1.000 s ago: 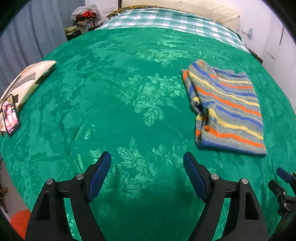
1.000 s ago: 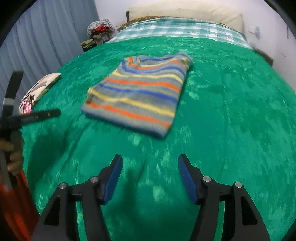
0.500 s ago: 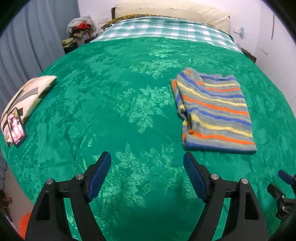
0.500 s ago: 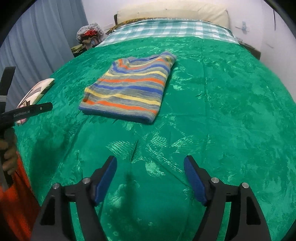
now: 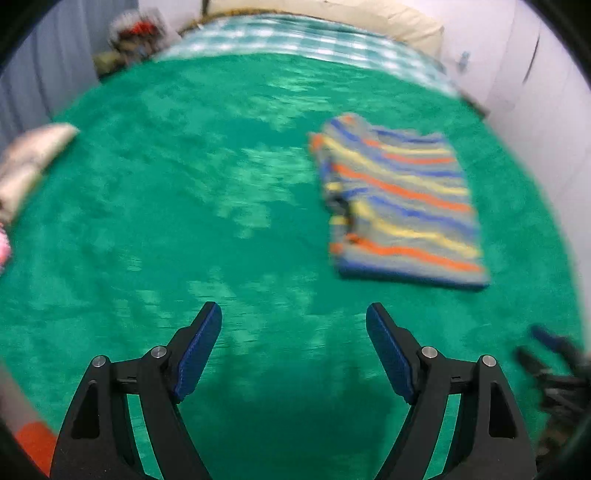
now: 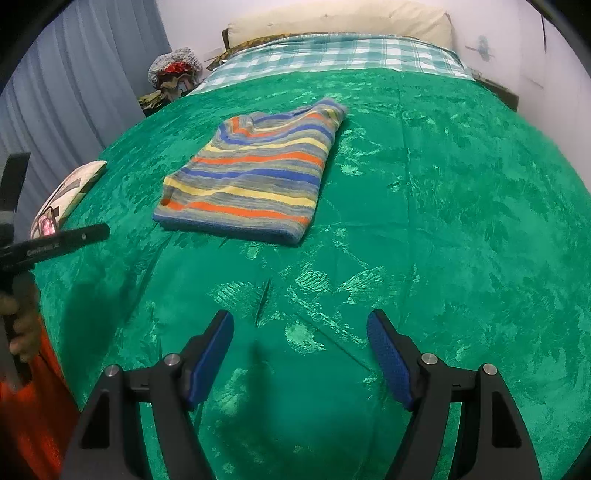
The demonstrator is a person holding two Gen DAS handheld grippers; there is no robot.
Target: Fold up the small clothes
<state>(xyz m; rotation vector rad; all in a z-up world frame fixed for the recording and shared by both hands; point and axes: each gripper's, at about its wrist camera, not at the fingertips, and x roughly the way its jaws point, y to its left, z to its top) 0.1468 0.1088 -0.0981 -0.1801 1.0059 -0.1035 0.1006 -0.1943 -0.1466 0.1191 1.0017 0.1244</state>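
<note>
Striped garment: a small knitted top (image 6: 255, 175) in grey, blue, yellow and orange stripes lies folded into a neat rectangle, flat on the bed; its layered edges show along the side nearer the left gripper.
Garment position: in the right wrist view it sits ahead and to the left of the fingers, well apart from them; in the left wrist view the same garment (image 5: 400, 206) lies ahead and to the right, blurred.
Right gripper: the right gripper (image 6: 300, 354) hangs above bare bedspread with its blue-padded fingers spread wide and nothing between them.
Left gripper: the left gripper (image 5: 294, 345) also has its fingers spread wide over the bedspread, holding nothing; its whole view is smeared by blur.
Hand: the person's left hand (image 6: 20, 325) grips the left tool's handle at the left edge of the right wrist view.
Bedspread: a shiny green bedspread (image 6: 443, 221) with a leaf pattern covers most of the bed.
Head of bed: a green-and-white checked sheet (image 6: 332, 55) lies beyond the bedspread, with a cream pillow (image 6: 340, 20) behind it against the wall.
Left side: a patterned cushion (image 6: 70, 188) rests at the bed's left edge, with a phone (image 6: 47, 224) leaning on its near end.
Background: grey-blue curtains (image 6: 81, 85) hang at the left.
</note>
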